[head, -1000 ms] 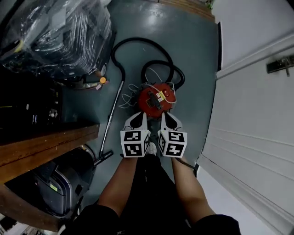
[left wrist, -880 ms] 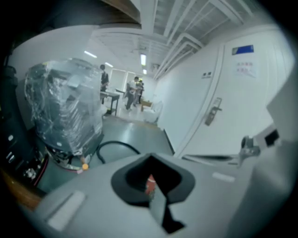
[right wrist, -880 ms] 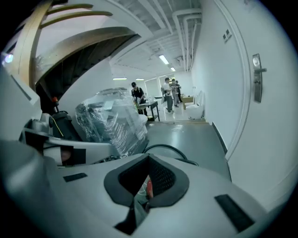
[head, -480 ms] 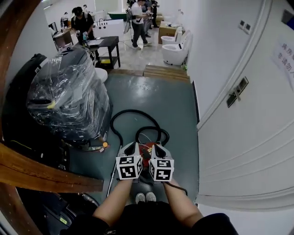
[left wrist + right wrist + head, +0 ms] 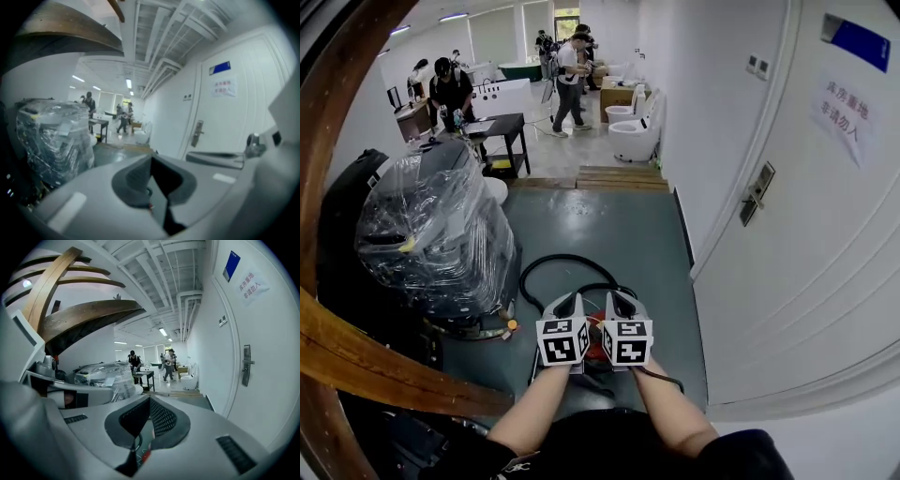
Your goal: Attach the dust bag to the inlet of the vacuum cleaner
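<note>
I hold both grippers side by side at the middle of the head view, raised off the floor. My left gripper (image 5: 566, 303) is shut with nothing between its jaws, and so is my right gripper (image 5: 620, 301). The red vacuum cleaner (image 5: 597, 325) on the floor is almost wholly hidden behind them; only a sliver shows between the marker cubes. Its black hose (image 5: 546, 267) loops on the grey floor beyond. In the left gripper view the closed left gripper (image 5: 151, 160) faces down the corridor, as does the right gripper (image 5: 149, 401) in its own view. No dust bag shows in any view.
A large plastic-wrapped machine (image 5: 441, 234) stands at the left, next to a curved wooden beam (image 5: 375, 361). A white door (image 5: 787, 234) and wall run along the right. Far down the corridor are a black table (image 5: 497, 127), a toilet (image 5: 633, 131) and several people (image 5: 572, 66).
Both grippers rose together from just over the red vacuum, staying shut. The head view swung up from the floor to look along the corridor, and the vacuum slipped behind the grippers.
</note>
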A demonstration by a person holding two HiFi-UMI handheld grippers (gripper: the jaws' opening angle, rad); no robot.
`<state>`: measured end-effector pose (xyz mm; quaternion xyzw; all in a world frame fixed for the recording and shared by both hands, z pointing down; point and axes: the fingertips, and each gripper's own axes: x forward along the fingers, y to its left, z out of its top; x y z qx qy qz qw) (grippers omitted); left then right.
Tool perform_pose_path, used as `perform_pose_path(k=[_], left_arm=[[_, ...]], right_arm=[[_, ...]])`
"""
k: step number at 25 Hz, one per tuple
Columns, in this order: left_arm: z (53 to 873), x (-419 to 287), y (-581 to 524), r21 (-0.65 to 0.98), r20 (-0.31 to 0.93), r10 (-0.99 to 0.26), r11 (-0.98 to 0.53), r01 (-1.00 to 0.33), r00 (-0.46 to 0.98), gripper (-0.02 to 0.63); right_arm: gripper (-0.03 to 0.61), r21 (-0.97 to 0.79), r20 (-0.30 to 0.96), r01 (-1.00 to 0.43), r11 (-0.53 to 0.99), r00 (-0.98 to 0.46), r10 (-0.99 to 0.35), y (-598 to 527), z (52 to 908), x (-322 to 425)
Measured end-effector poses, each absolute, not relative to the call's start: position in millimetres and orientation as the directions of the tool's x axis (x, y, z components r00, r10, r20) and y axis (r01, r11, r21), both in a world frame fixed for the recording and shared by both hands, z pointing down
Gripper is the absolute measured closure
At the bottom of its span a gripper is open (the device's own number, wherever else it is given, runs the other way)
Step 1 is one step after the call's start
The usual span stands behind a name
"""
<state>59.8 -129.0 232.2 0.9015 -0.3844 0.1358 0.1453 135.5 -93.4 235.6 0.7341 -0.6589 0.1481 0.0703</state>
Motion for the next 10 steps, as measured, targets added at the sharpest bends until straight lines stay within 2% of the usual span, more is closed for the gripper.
perform_pose_path(k=[10], left_arm=[[217,73,-122,0.15,0.323,-0.654,-0.678,-0.72,0.683,0.614]], right_arm=[[0.581,-0.053,0.301,-0.994,-0.101,0.08,-0.95,-85,230,136]])
